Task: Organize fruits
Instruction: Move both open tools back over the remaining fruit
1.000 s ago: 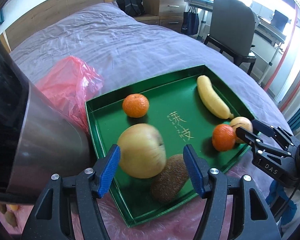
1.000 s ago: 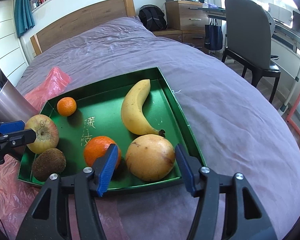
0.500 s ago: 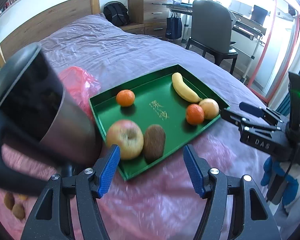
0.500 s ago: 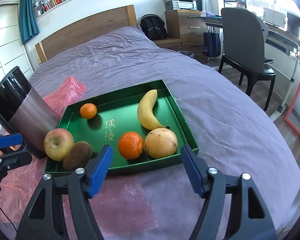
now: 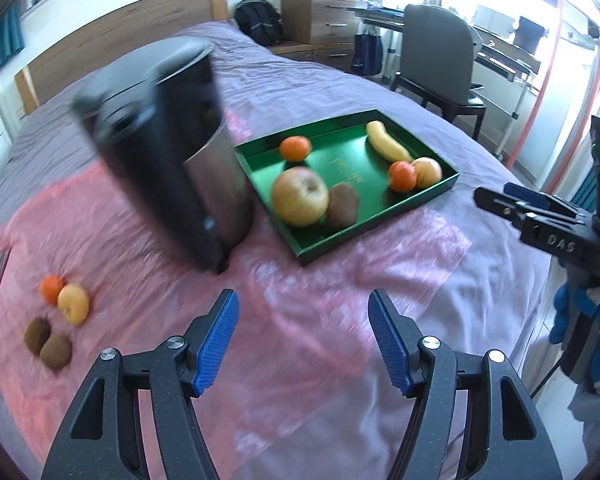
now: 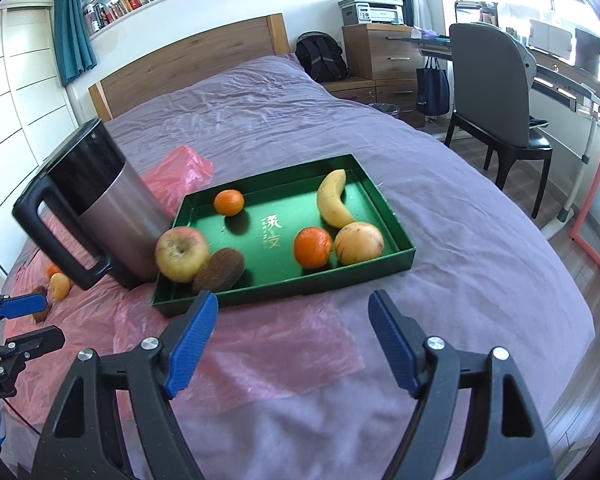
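black speckled left gripper and right gripper, blue ribbed jaws, silver screws, white "das" lettering.

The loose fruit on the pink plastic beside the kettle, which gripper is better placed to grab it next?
Probably the left gripper: open and empty, with the loose fruit on its side of the kettle. The right gripper faces the green tray.

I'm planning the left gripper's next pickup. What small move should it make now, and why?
Probably swing the left gripper, open and empty, toward the loose fruit on the pink plastic sheet. An orange, a yellow fruit and two kiwis lie there, outside the green tray.
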Motion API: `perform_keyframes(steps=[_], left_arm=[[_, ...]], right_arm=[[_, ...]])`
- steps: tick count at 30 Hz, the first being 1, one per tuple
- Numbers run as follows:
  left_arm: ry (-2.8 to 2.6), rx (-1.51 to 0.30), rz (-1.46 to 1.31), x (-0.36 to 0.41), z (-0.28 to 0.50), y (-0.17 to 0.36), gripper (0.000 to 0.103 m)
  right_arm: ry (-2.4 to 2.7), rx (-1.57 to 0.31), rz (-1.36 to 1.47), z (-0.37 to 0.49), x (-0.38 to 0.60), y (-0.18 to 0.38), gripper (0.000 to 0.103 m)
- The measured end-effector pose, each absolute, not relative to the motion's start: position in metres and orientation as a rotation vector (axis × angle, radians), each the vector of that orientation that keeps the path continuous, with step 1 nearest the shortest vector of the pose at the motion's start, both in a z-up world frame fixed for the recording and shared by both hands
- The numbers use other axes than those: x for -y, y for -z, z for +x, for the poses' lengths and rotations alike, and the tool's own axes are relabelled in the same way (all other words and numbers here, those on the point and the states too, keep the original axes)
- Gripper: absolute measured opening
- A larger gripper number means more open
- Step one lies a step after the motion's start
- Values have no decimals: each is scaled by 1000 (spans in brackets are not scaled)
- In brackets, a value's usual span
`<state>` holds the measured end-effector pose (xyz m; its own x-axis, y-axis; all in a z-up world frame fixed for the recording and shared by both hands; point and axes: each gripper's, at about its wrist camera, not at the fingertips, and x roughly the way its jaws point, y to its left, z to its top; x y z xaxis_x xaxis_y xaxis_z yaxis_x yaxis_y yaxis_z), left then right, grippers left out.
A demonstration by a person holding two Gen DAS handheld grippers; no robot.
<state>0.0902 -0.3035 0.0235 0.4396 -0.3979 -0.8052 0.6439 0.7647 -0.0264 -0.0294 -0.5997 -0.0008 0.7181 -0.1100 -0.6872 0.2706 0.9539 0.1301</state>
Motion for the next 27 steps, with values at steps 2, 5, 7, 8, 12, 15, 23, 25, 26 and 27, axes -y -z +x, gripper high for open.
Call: perform_keyframes(steps=[2, 5, 7, 8, 12, 15, 23, 25, 26, 27], left_arm=[[636, -908, 295, 287, 86, -23, 61], [601, -911, 272, 263, 81, -23, 61], [580, -914, 259, 247, 78, -22, 62], [573, -915, 255, 241, 77, -22, 62], [546, -920, 232, 216, 69, -19, 62], [531, -921, 221, 198, 63, -18, 64], [483, -929, 168, 152, 55, -13, 67], [468, -927, 152, 141, 55, -12, 69], [459, -927, 143, 135, 55, -12, 72], [450, -925, 133, 129, 55, -11, 72]], right_arm=[[201, -741, 220, -35, 590, -3, 103], [185, -739, 211, -40, 578, -8, 103], [173, -742, 204, -45, 568, -10, 103], [166, -742, 203, -47, 565, -10, 103], [141, -751, 199, -56, 546, -11, 103], [126, -761, 196, -61, 534, -10, 103], [83, -786, 165, -68, 499, -10, 103], [71, -789, 157, -70, 491, -11, 103], [66, -790, 153, -70, 487, -11, 103], [62, -792, 148, -70, 482, -11, 103]])
